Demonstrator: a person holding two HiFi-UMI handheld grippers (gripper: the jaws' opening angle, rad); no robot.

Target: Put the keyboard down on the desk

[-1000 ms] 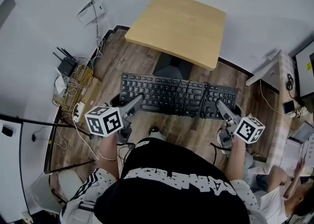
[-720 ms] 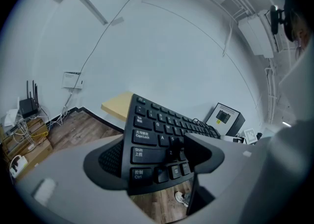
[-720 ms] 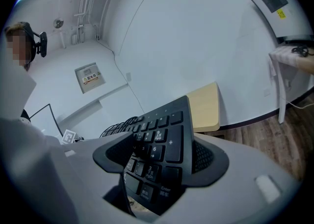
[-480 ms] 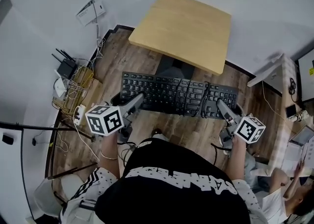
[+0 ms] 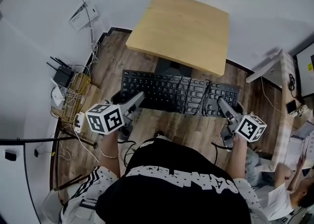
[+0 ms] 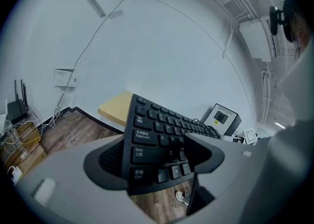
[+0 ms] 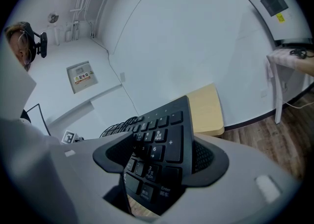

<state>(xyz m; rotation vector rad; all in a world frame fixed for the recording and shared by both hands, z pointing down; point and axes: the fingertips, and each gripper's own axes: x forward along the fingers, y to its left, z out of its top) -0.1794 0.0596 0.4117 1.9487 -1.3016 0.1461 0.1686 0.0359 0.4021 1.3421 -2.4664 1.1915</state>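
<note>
The left gripper (image 5: 139, 98) and right gripper (image 5: 221, 102) each pinch an end of the keyboard (image 5: 179, 92), which partly hides the base of the desk (image 5: 182, 27) at 12 o'clock.

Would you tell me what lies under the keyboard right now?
The keyboard, held by the left hand-held gripper and right hand-held gripper, hangs over wooden floor, short of the desk. The floor straight below is covered, as is part of the desk's black base.

Vs 1 s ago, the keyboard (image 5: 162, 89) sits slightly nearer the near edge of the desk (image 5: 181, 29); head cam shifted too, so maybe partly view change.
</note>
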